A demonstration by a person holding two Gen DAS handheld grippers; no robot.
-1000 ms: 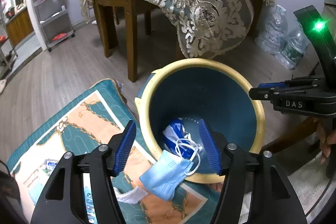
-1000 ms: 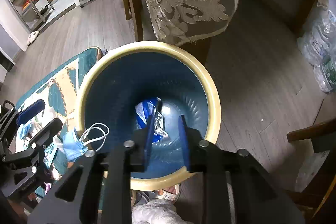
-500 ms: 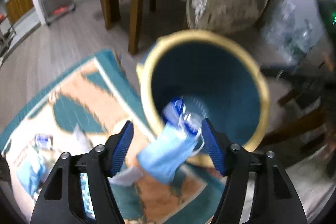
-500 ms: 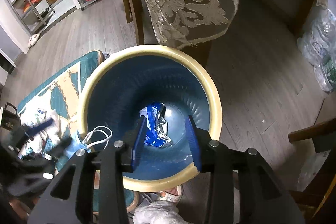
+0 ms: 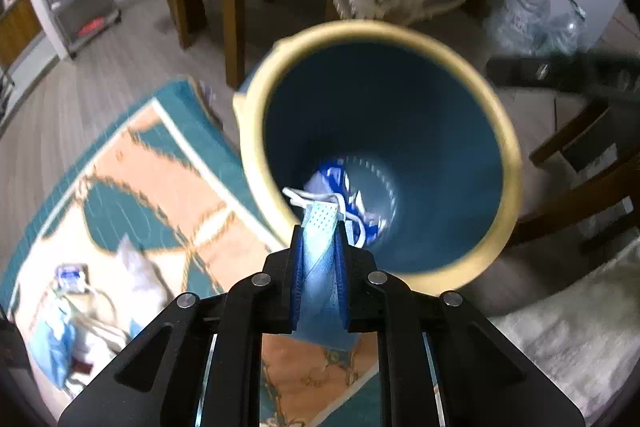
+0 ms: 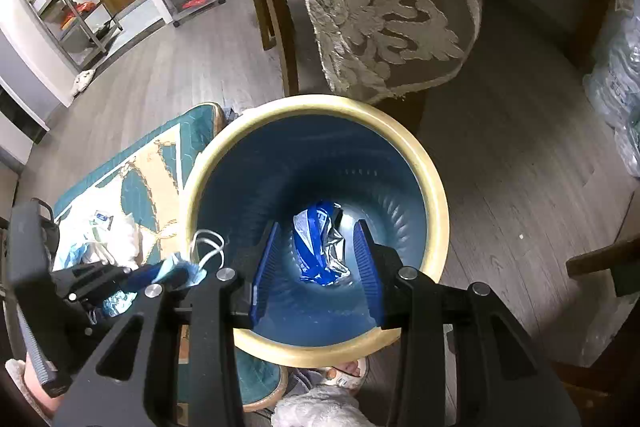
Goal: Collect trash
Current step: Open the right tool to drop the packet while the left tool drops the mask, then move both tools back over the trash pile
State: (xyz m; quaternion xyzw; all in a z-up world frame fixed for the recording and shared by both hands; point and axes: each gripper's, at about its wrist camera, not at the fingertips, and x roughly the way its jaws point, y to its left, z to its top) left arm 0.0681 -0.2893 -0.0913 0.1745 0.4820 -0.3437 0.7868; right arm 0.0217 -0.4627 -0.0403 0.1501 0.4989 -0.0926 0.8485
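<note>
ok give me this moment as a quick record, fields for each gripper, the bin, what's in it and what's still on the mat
left gripper: jaws have just closed, shut on the blue face mask, by the bin's near rim
right gripper: open, empty, over the bin mouth
bin: dark blue inside, cream rim, upright on the floor
bin contents: blue and silver wrapper at the bottom
mat: teal and orange, beside the bin
left on mat: another blue mask, white tissue, small packet

face mask [image 5: 318,267] clamped in jaws, bin [image 5: 496,131] beyond
</note>
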